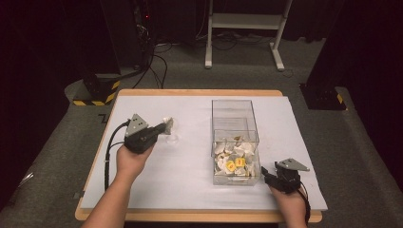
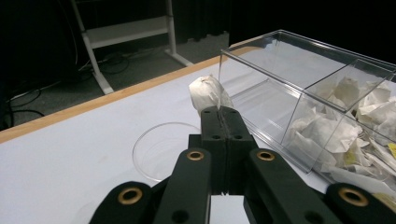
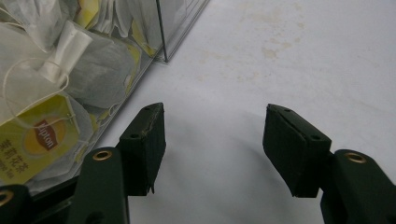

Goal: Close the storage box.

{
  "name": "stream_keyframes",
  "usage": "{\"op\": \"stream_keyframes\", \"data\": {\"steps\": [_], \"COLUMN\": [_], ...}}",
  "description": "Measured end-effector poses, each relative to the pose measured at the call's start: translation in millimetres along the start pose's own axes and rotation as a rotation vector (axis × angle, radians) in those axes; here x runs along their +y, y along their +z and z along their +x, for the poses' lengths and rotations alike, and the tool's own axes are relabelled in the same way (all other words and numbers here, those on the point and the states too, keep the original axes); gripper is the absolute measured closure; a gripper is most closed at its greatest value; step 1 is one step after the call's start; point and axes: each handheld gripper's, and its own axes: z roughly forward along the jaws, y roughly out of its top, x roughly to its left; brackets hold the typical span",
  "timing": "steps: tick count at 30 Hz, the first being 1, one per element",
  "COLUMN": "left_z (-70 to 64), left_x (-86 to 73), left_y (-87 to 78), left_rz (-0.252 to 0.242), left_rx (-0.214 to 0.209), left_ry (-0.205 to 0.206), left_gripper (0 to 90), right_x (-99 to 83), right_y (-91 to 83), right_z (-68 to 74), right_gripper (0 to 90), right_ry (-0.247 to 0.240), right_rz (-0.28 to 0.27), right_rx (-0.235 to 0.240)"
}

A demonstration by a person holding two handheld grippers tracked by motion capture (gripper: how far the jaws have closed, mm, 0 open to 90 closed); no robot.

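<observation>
Jaws pressed together, your left gripper (image 2: 219, 112) pinches a white paper tea bag (image 2: 208, 93) above the small clear plastic cup (image 2: 161, 149); your right gripper (image 3: 212, 140), jaws spread apart, rests just beside the clear acrylic box (image 1: 235, 124) of tea bags

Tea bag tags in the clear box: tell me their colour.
Yellow, with a red logo, on the tea bag tags inside the clear box; clearest in the right gripper view.
</observation>
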Motion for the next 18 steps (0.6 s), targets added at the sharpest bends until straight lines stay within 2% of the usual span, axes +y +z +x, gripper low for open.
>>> {"op": "stream_keyframes", "data": {"steps": [9, 18], "left_z": [6.0, 17.0], "left_x": [-3.0, -4.6], "left_y": [4.2, 15.7], "left_rz": [0.012, 0.037], "left_rx": [0.012, 0.022], "left_ry": [-0.016, -0.054], "left_gripper": [89.8, 89.8], "right_x": [0.0, 0.0], "right_y": [0.1, 0.0], "right_z": [0.2, 0.0], "right_gripper": [39.3, 39.3], "right_ry": [0.0, 0.0], "right_rz": [-0.001, 0.001], "right_rx": [-0.002, 0.001]}}
